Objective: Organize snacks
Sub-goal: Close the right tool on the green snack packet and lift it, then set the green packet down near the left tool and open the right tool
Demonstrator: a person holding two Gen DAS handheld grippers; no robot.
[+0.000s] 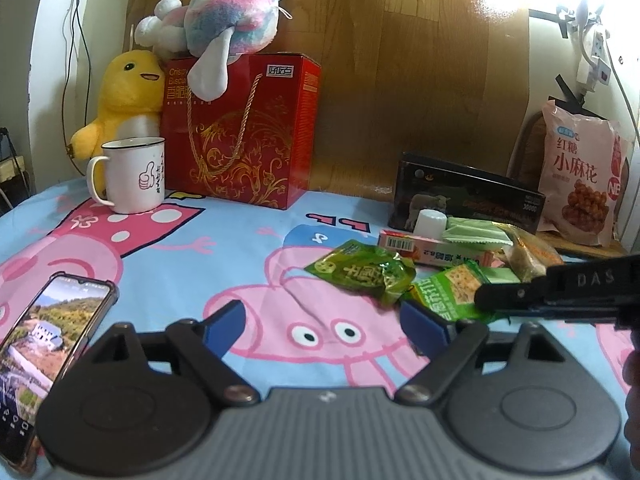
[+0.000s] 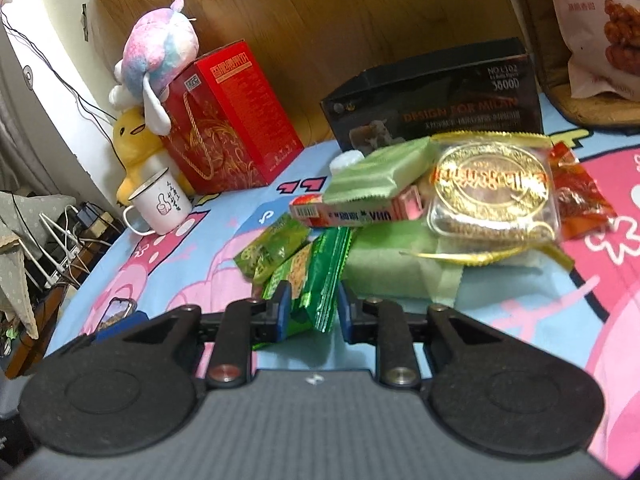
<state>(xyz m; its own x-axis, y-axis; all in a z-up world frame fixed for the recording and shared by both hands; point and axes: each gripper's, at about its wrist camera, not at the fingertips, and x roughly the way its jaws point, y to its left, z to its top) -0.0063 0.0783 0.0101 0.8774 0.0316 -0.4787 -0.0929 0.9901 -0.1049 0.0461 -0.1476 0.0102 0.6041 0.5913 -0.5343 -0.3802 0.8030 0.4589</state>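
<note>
Phone (image 1: 48,344): far left of the left tongs, lying flat on the cartoon sheet (image 1: 240,248), screen lit.
Mug (image 1: 134,174): ahead and left of the left tongs, upright on the sheet, handle to the left.
Yellow toy (image 1: 120,100): behind the mug, touching the red box.
Red box (image 1: 248,132): well ahead of the left tongs, standing upright; a pastel plush (image 1: 228,12) lies on its top.
Left tongs (image 1: 324,326): wide apart, nothing between the blue pads (image 1: 222,326), low over the sheet.
Green pouch (image 1: 366,270): just ahead of the left tongs, right of centre, crumpled on the sheet.
Cracker pack (image 2: 316,280): at the right tongs' tips, standing on edge between the pads; the view is blurred there, but the left pad seems to press it.
Right tongs (image 2: 314,314): drawn close together on the cracker pack; from the left camera they reach in from the right edge.
Snack pile: ahead of the right tongs: a pink carton (image 2: 352,210), a pale green pack (image 2: 380,174) on it, a gold tray pack (image 2: 492,196) to the right, a red wrapper (image 2: 580,200) beyond that.
Black box (image 2: 436,100): behind the pile, against the wooden board.
Pink bag (image 1: 580,176): far right, leaning upright behind the pile.
</note>
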